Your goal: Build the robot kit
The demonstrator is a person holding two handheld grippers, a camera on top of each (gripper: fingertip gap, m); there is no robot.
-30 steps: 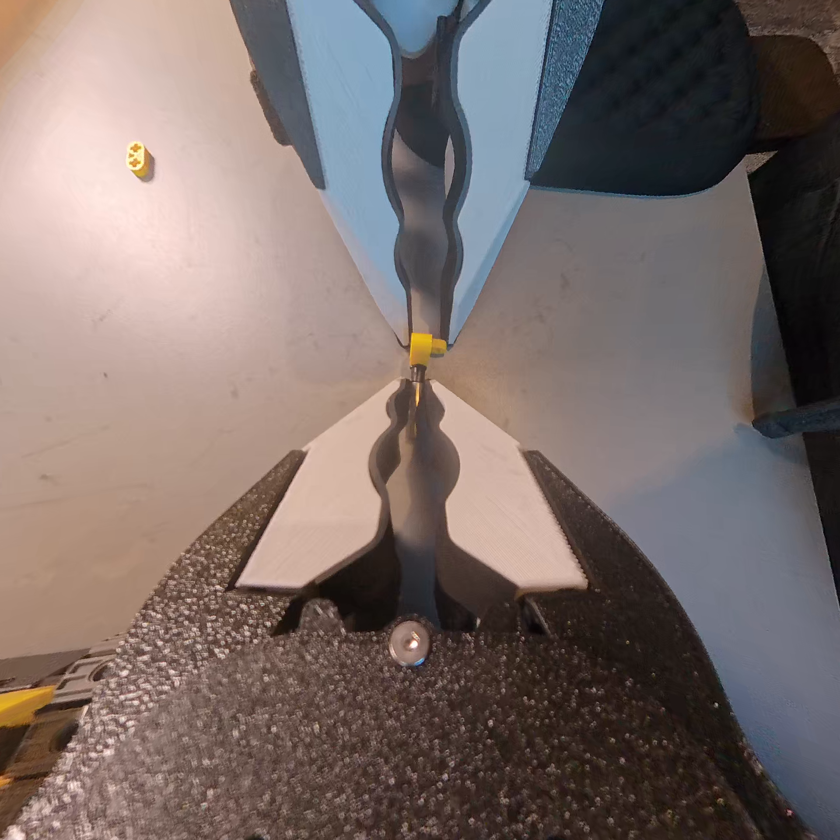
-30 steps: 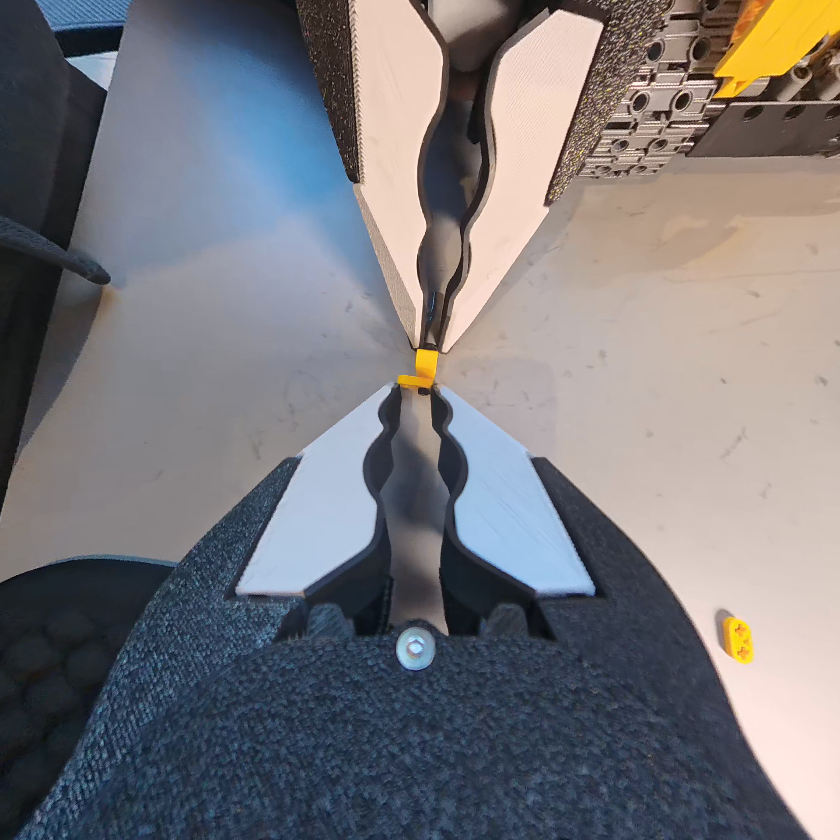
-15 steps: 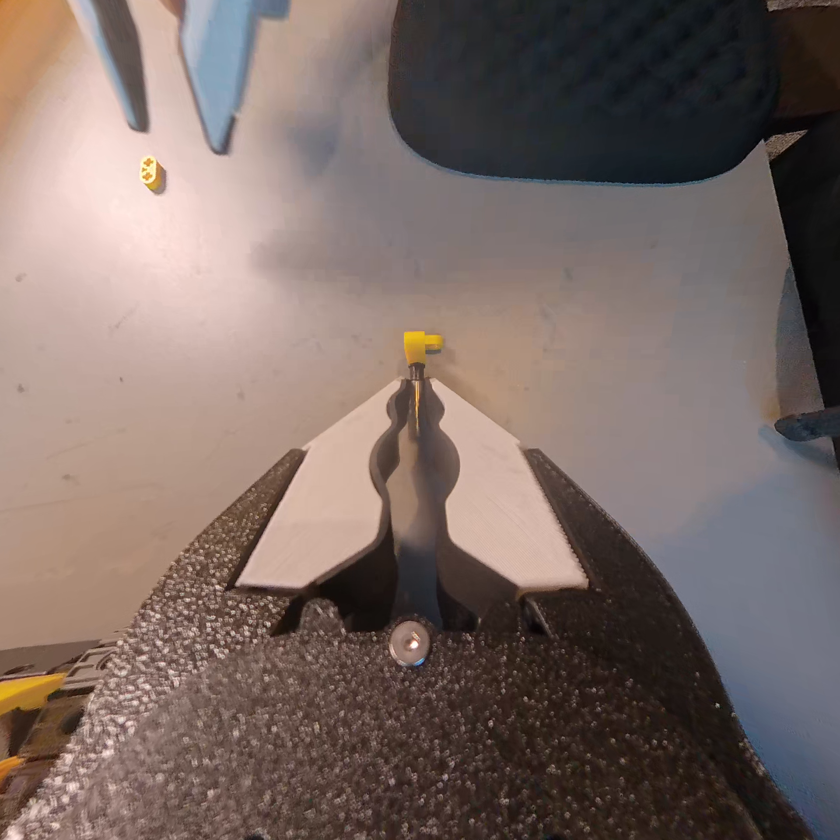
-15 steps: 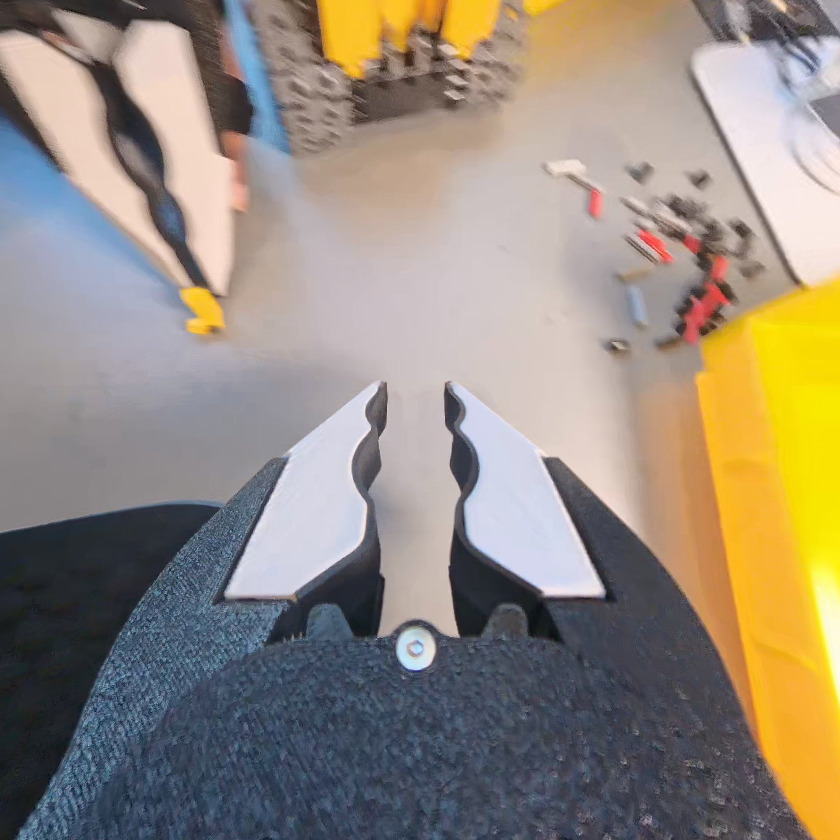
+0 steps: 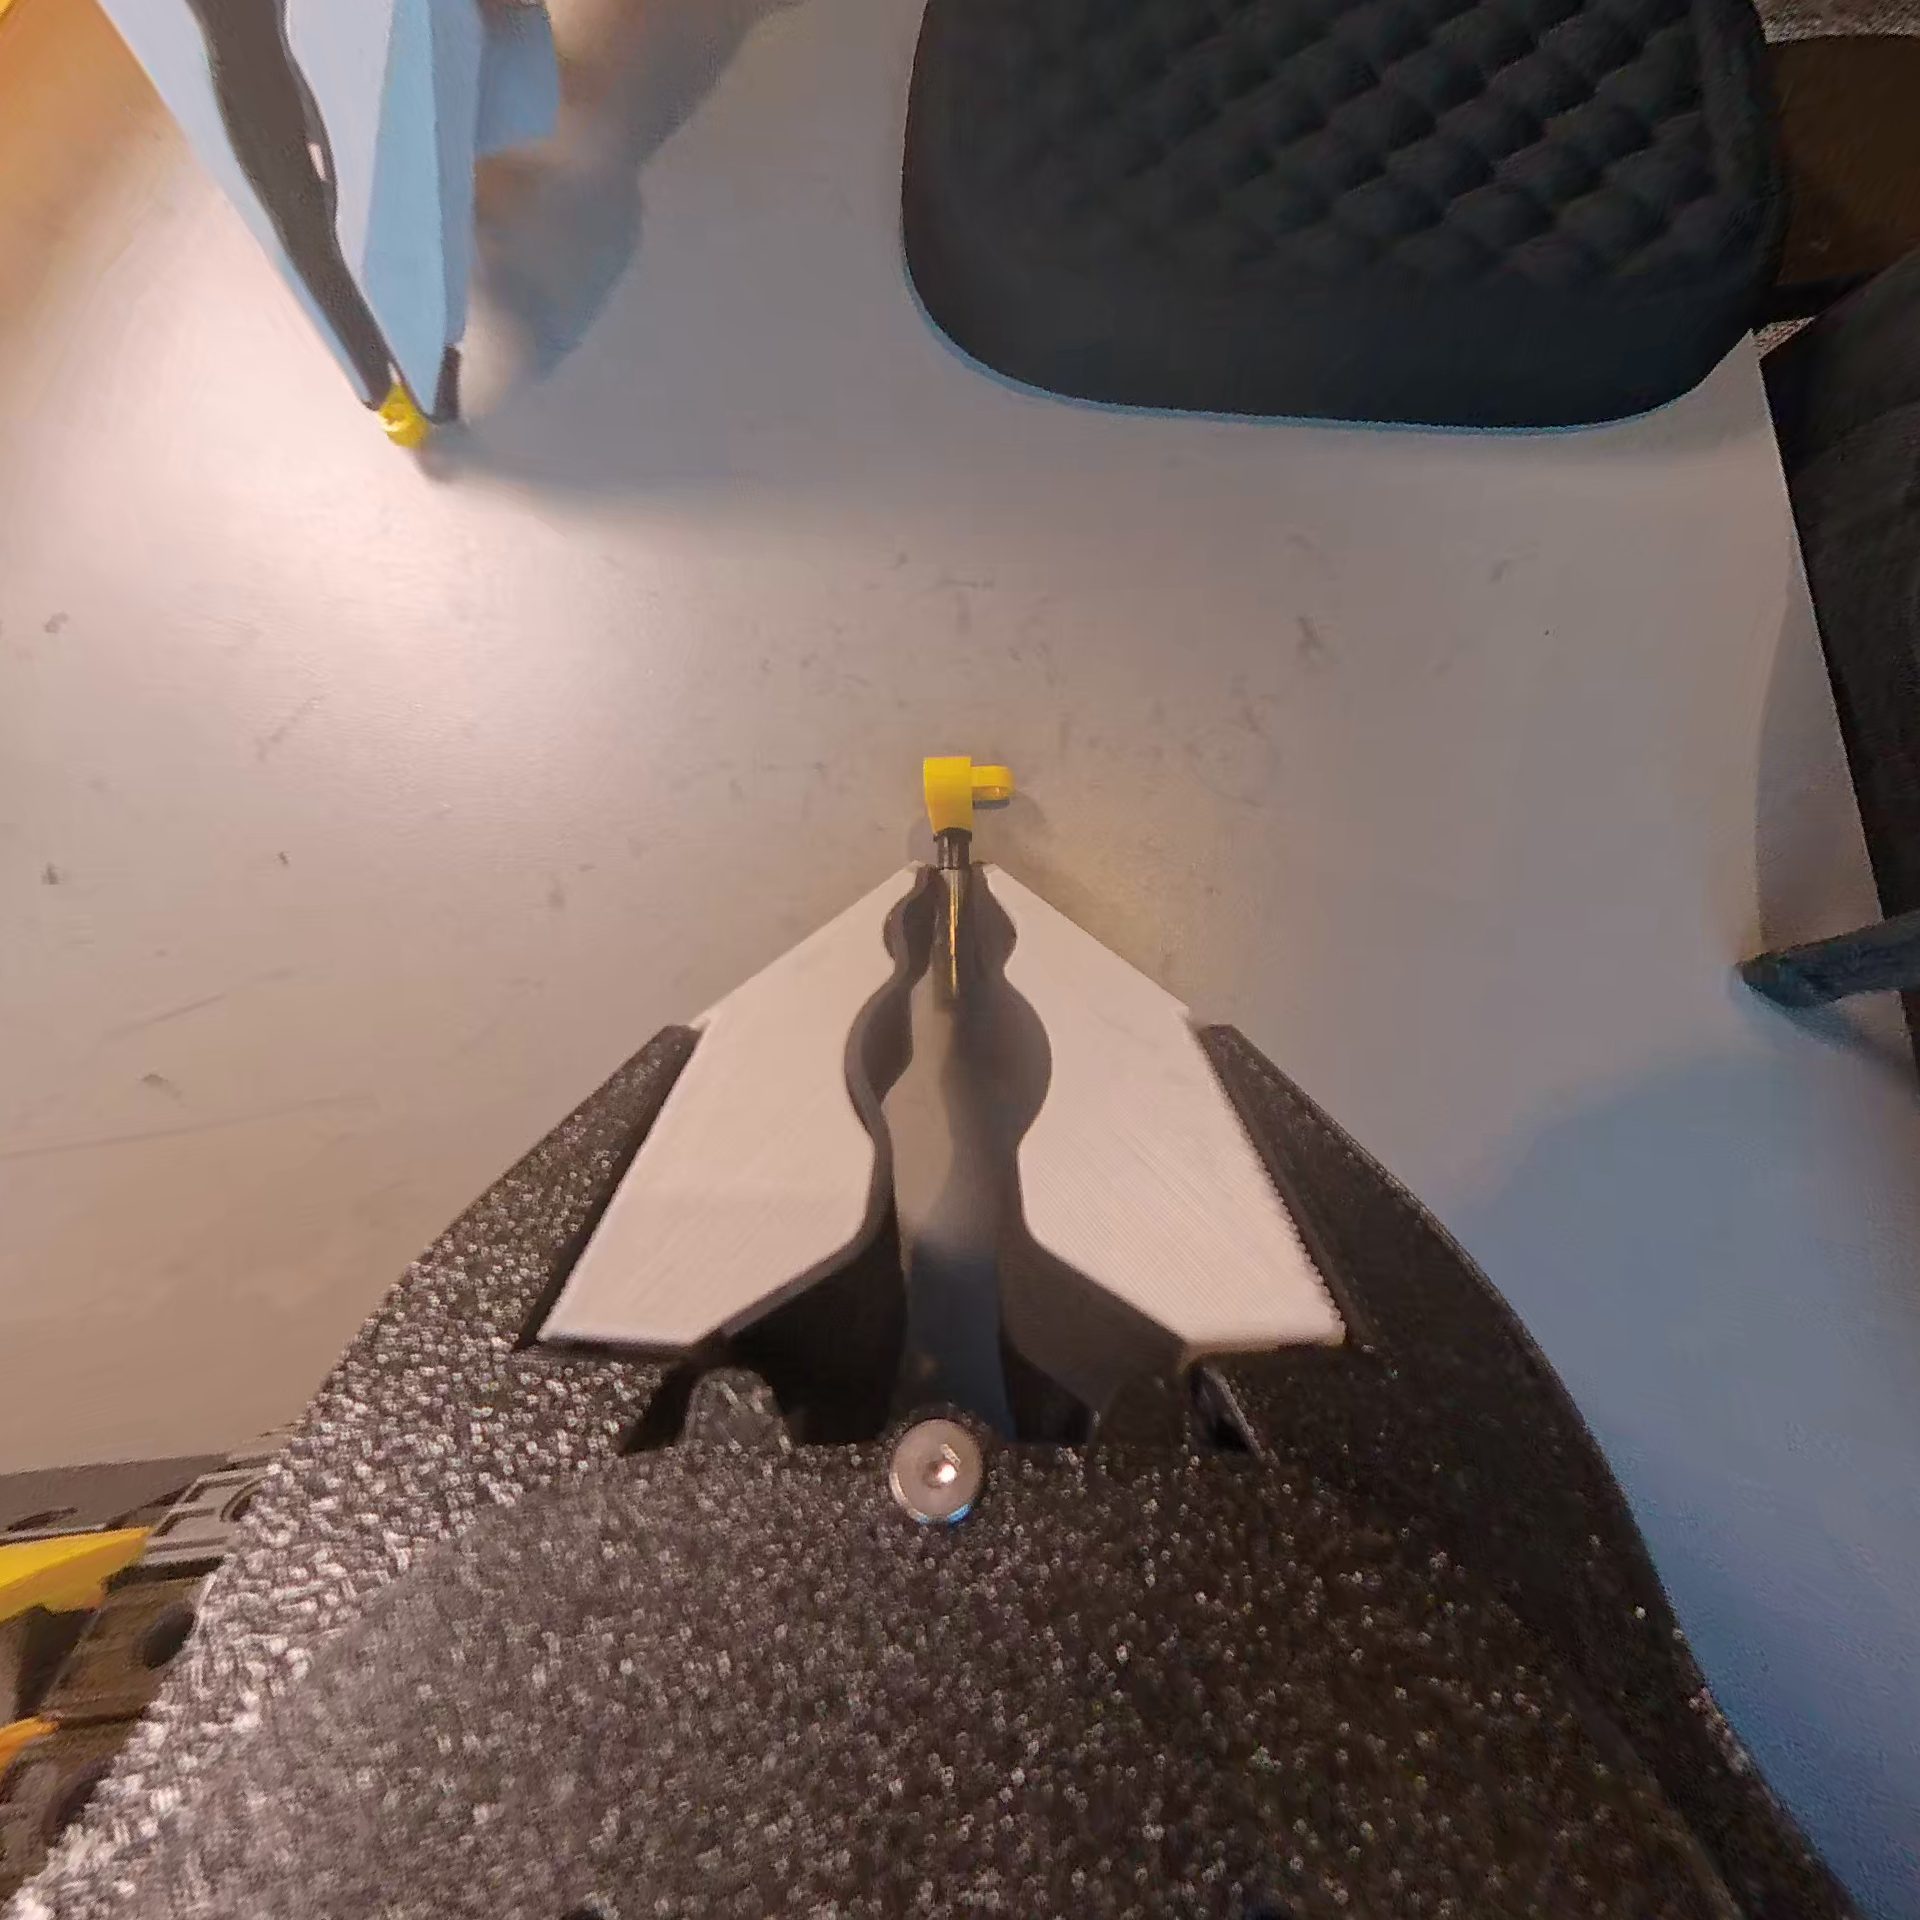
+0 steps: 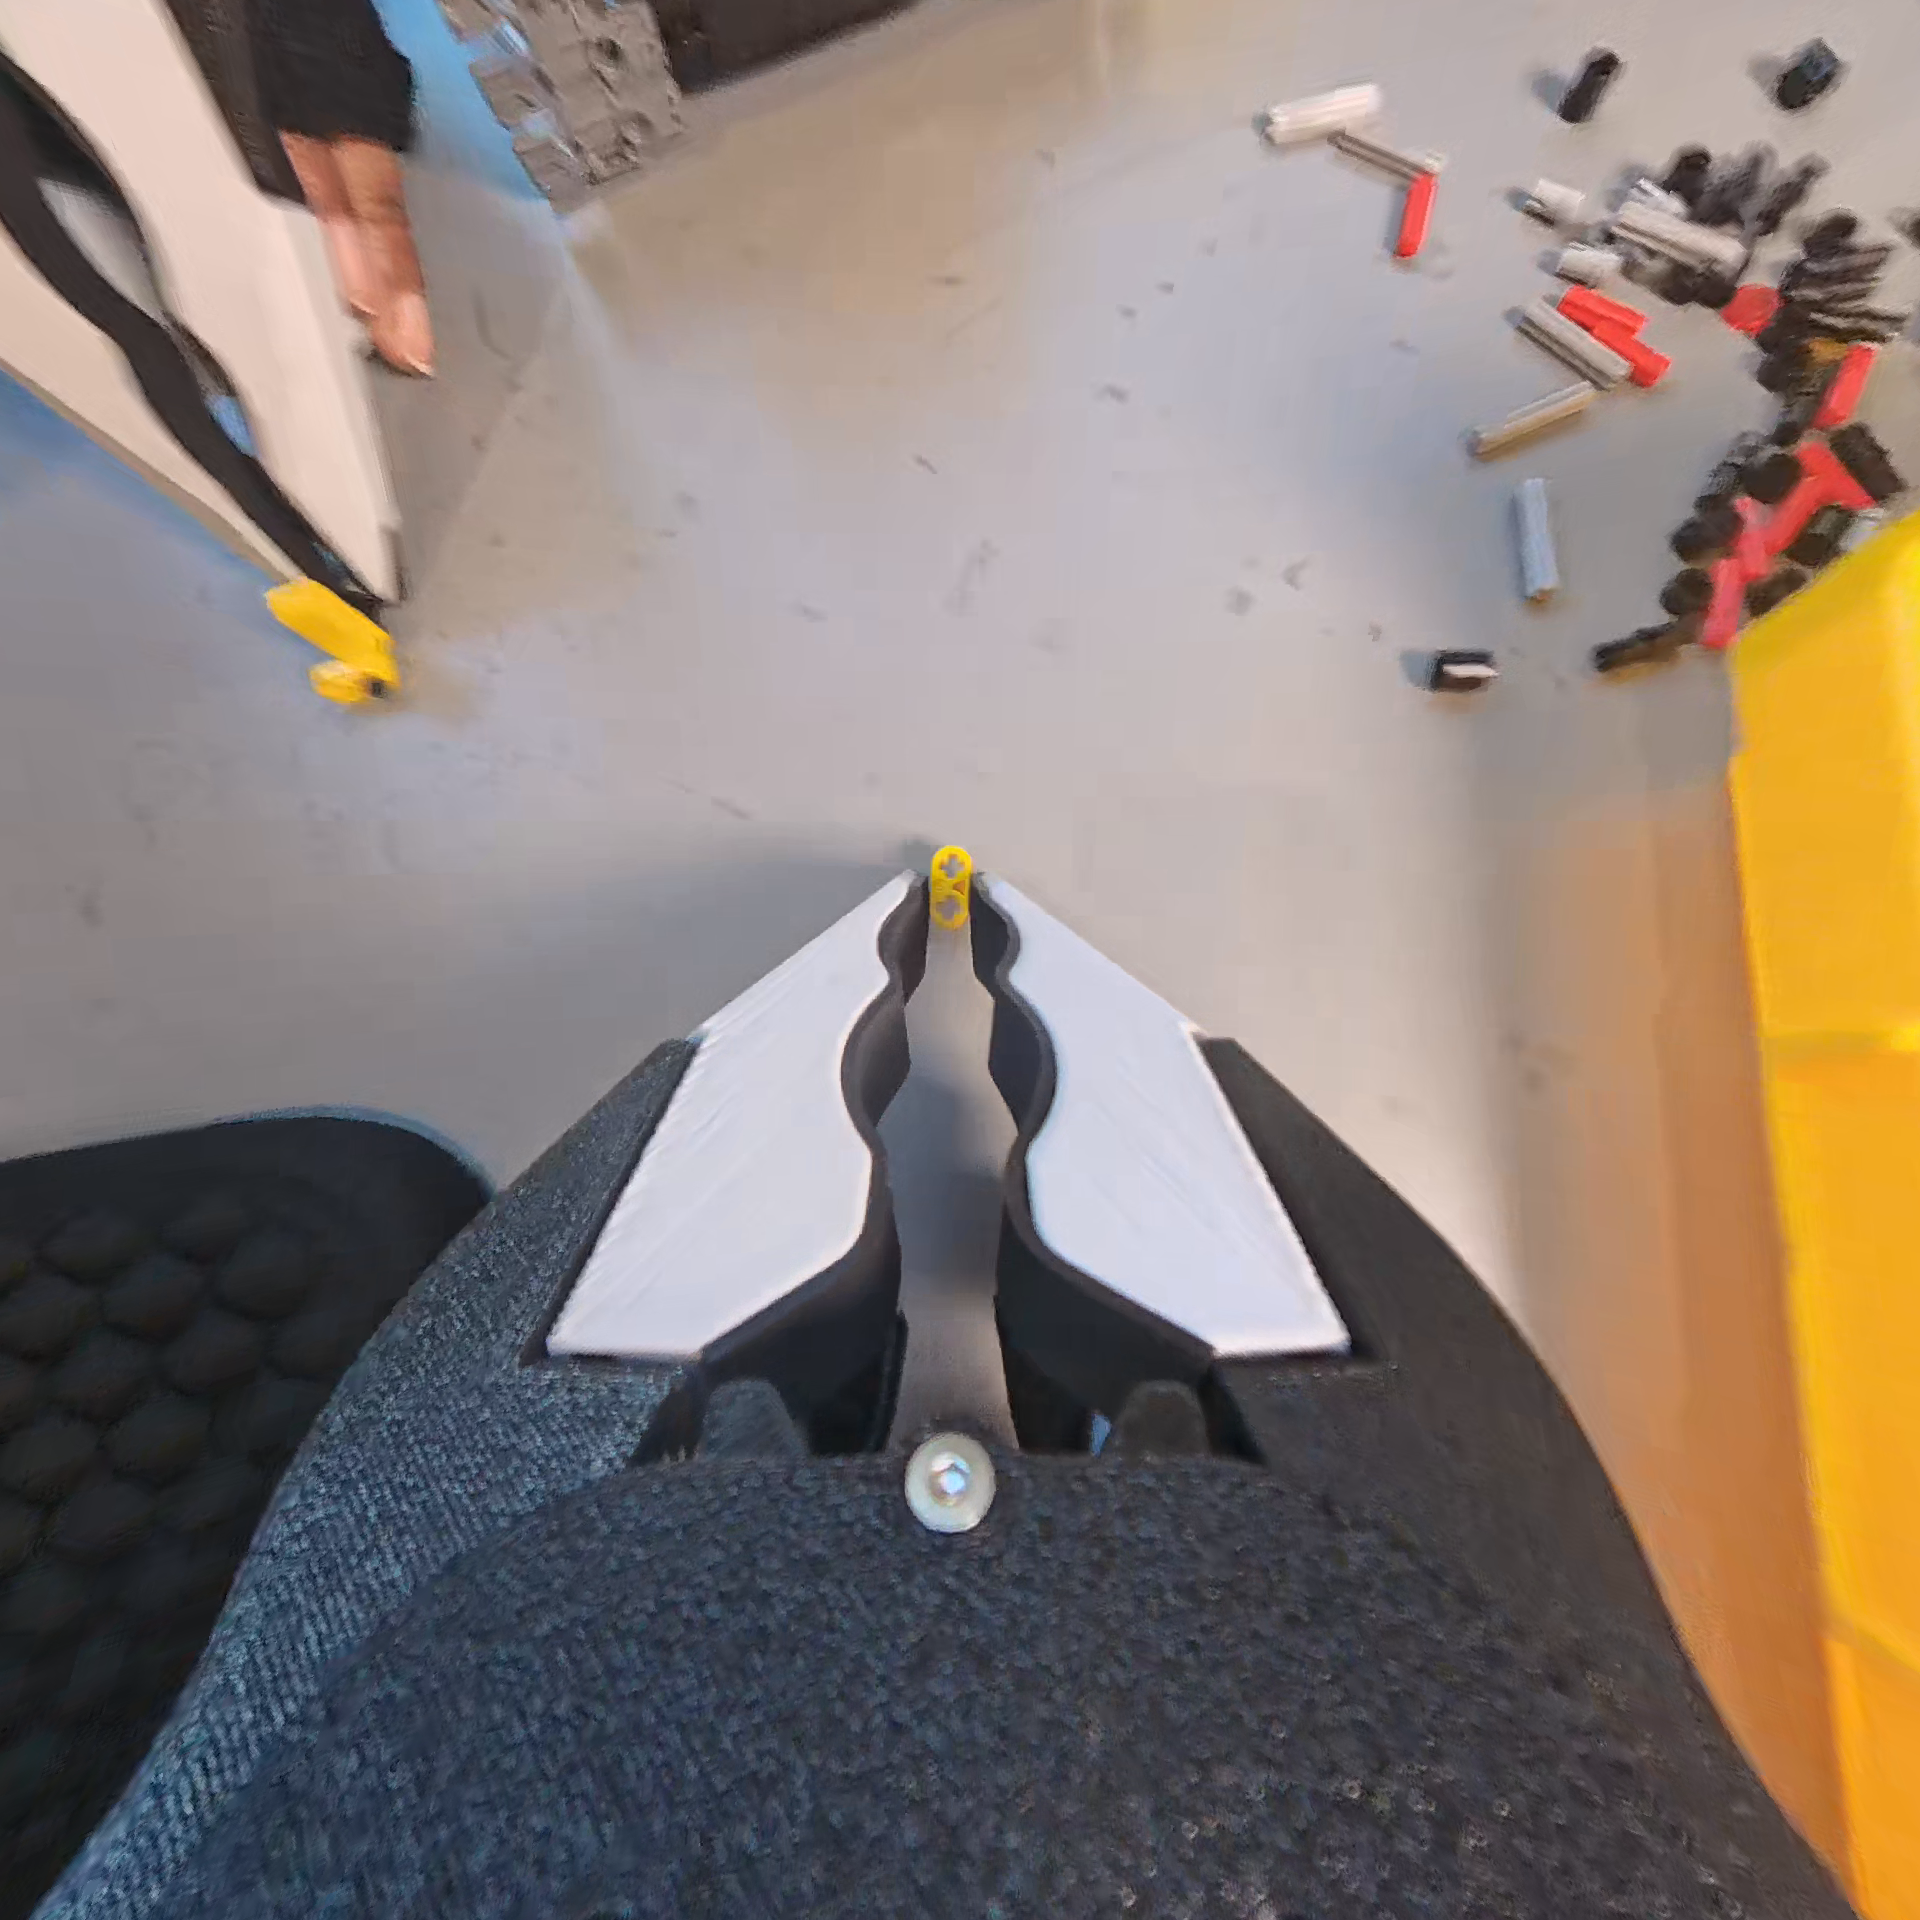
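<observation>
A: What is the left gripper [image 5: 951,868] gripping?
B: Its fingers are pinching a black axle [image 5: 948,914] tipped by a yellow connector [image 5: 954,795].
A: And the right gripper [image 6: 949,883]?
B: It is squeezing a small yellow link [image 6: 950,885]; loose parts [image 6: 1704,312] are lying at two o'clock on the table [image 6: 831,520].

A black quilted cushion [image 5: 1340,197], scattered small parts [image 6: 1704,312] and a yellow bin [image 6: 1829,1039] sit on the grey table [image 5: 520,727].
</observation>
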